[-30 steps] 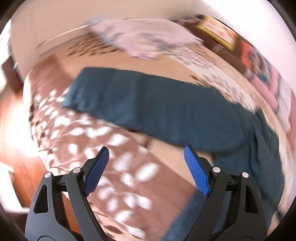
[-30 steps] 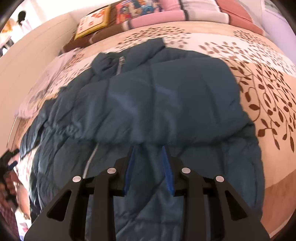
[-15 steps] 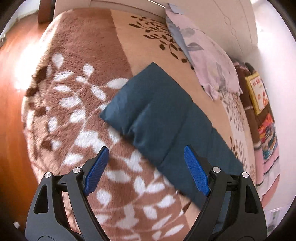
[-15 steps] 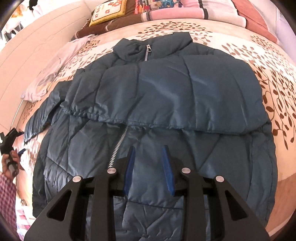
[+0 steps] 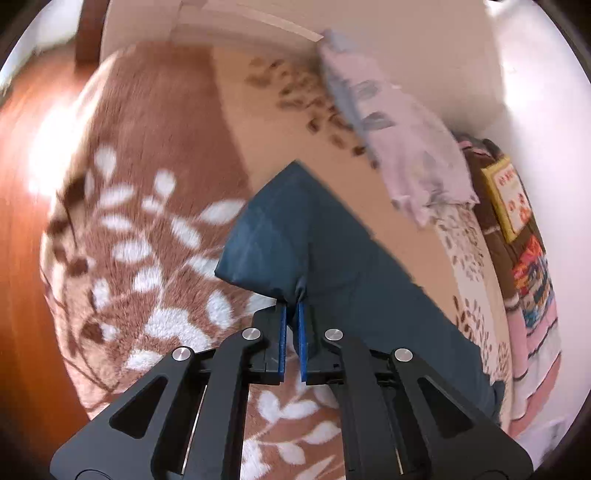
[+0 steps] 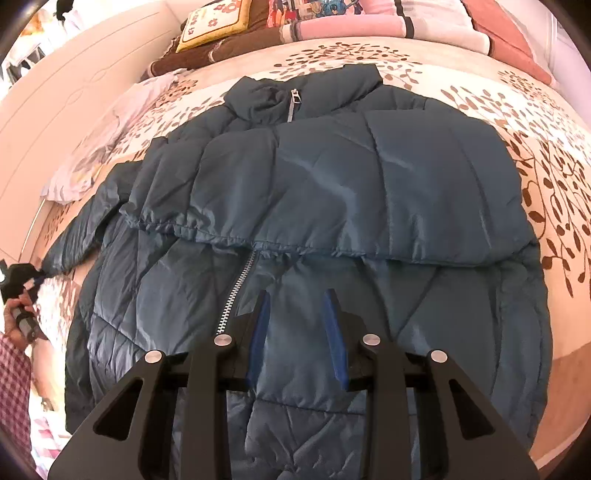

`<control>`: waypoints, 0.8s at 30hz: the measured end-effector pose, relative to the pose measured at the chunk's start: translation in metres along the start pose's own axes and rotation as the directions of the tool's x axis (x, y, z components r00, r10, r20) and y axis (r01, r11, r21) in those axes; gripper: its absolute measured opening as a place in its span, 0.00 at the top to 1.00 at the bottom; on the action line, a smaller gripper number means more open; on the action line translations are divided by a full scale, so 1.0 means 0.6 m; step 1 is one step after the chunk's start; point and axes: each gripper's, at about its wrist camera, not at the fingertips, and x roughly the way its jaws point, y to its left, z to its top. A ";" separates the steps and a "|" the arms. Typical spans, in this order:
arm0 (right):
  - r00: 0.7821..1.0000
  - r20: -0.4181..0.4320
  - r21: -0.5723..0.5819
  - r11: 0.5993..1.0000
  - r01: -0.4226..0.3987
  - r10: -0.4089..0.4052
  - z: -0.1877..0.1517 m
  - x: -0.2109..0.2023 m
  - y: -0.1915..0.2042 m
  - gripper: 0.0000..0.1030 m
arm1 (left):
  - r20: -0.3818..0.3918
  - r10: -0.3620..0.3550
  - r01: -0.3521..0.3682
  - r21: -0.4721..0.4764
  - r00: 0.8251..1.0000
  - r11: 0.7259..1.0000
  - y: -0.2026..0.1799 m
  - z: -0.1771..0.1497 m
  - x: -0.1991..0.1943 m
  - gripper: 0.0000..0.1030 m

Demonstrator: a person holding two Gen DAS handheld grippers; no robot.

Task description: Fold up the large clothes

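A dark teal puffer jacket (image 6: 332,192) lies front up on the bed, zipper (image 6: 236,291) down its middle. One sleeve is folded across the chest. The other sleeve (image 5: 291,236) stretches out to the left. My left gripper (image 5: 291,314) is shut on the cuff end of that sleeve; it also shows far left in the right wrist view (image 6: 22,280). My right gripper (image 6: 297,325) hovers over the jacket's lower front with its jaws partly apart and nothing between them.
The bed has a cream cover with brown leaves (image 6: 535,147) and a brown fleece blanket with white leaves (image 5: 147,258). A lilac pillow (image 5: 399,147) and several cushions (image 6: 218,22) lie along the headboard. Wooden floor (image 5: 22,184) lies left of the bed.
My left gripper has come down onto the sleeve's cuff and shut on it. My right gripper has pulled back slightly over the jacket's lower front, its jaws a little wider.
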 end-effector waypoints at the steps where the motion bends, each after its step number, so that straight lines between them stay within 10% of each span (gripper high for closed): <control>1: 1.000 0.002 0.004 1.000 -0.004 0.004 -0.001 -0.002 -0.003 0.68 | 0.023 -0.019 0.018 0.033 1.000 0.999 -0.015 0.001 -0.016 0.96; 7: 0.999 0.031 0.032 0.999 -0.018 0.017 -0.007 -0.026 -0.023 0.68 | 0.109 -0.163 0.136 0.221 0.981 0.966 -0.109 0.006 -0.118 0.96; 12: 0.997 0.070 0.068 0.997 -0.023 0.018 -0.016 -0.059 -0.055 0.68 | 0.114 -0.348 0.279 0.397 0.930 0.875 -0.224 -0.014 -0.230 0.96; 24: 0.986 0.166 0.180 0.983 -0.045 0.015 -0.054 -0.130 -0.170 0.68 | -0.254 -0.612 0.613 0.618 0.748 0.492 -0.480 -0.253 -0.391 0.96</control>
